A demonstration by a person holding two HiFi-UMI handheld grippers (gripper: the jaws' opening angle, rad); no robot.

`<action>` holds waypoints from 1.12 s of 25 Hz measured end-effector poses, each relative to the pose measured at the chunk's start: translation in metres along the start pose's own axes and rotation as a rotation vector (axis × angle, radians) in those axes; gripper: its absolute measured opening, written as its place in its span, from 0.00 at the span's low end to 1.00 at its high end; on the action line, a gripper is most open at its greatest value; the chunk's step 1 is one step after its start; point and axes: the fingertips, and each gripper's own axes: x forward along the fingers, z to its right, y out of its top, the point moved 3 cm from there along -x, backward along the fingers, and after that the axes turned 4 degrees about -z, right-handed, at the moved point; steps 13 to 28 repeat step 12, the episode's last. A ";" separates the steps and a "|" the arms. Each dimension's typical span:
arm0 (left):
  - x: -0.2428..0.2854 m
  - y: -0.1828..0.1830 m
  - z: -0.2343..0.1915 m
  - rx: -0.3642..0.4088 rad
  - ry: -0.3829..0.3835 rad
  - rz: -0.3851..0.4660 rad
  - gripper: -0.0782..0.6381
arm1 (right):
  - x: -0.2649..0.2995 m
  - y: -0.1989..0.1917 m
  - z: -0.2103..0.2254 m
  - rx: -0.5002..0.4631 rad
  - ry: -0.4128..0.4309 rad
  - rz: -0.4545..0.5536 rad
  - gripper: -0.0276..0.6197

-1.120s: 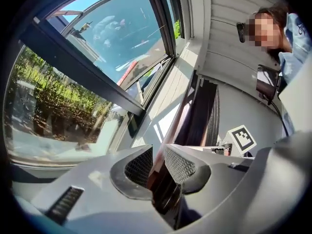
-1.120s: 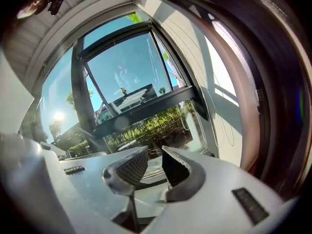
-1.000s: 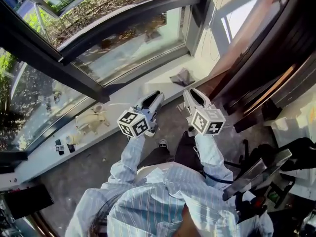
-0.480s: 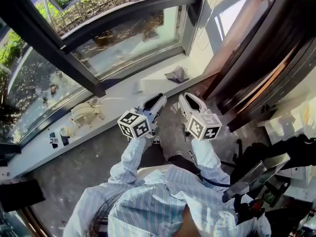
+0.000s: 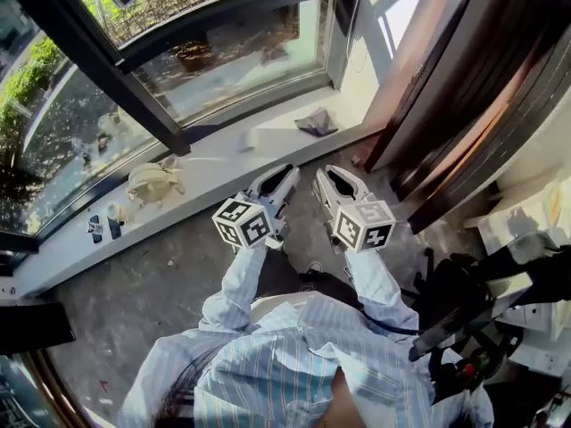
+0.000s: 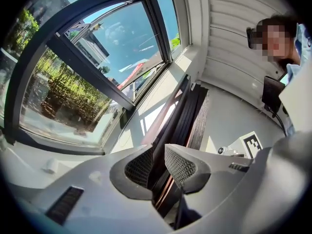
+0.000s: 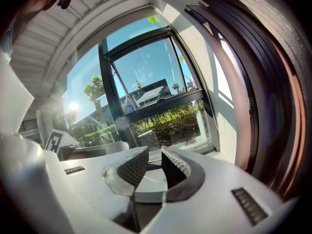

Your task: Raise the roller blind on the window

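head view: black-white square markers (image 5: 237,214) on left tool (image 5: 284,175); jaws apart, empty.

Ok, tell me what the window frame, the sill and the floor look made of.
Window frame: dark, smooth, slim bars, likely painted metal.
Sill: white, matte, flat slab; painted board or stone, unclear.
Floor: grey, mottled, dull, probably bare concrete.

I see clear glossy glass (image 5: 241,61), dark matt frame (image 5: 111,69), smooth white sill (image 5: 223,163), rough grey floor (image 5: 161,283), matt white plastic left gripper (image 5: 287,172), right gripper (image 5: 326,175) same, dark ribbed pads (image 6: 179,167), striped cloth shirt (image 5: 294,364)
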 end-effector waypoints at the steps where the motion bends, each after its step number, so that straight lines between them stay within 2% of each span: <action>1: -0.001 -0.003 0.005 -0.001 0.004 0.002 0.22 | -0.005 -0.001 0.000 -0.004 0.004 0.000 0.18; 12: -0.009 -0.013 0.027 -0.012 0.040 0.018 0.22 | -0.027 0.000 -0.004 -0.017 0.026 0.003 0.17; 28: -0.009 -0.013 0.027 -0.012 0.040 0.018 0.22 | -0.027 0.000 -0.004 -0.017 0.026 0.003 0.17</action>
